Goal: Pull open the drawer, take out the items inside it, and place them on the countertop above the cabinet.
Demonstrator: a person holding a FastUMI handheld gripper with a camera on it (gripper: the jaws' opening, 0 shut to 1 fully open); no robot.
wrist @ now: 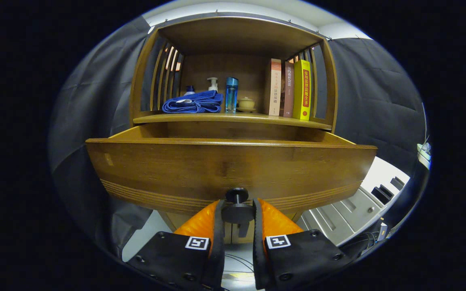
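The gripper [238, 212] is clamping both fingers on the drawer's knob [237, 211]. The drawer [233, 165] is standing pulled out toward the camera, its front rising above the fingers and hiding any contents; the countertop [233, 118] is lying beyond, higher.

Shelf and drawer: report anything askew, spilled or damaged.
Nothing stands out. The drawer is pulled out squarely, the gripper closed on its knob. On the shelf the folded blue towel, bottles and books stand tidy and upright. The drawer's inside is hidden.
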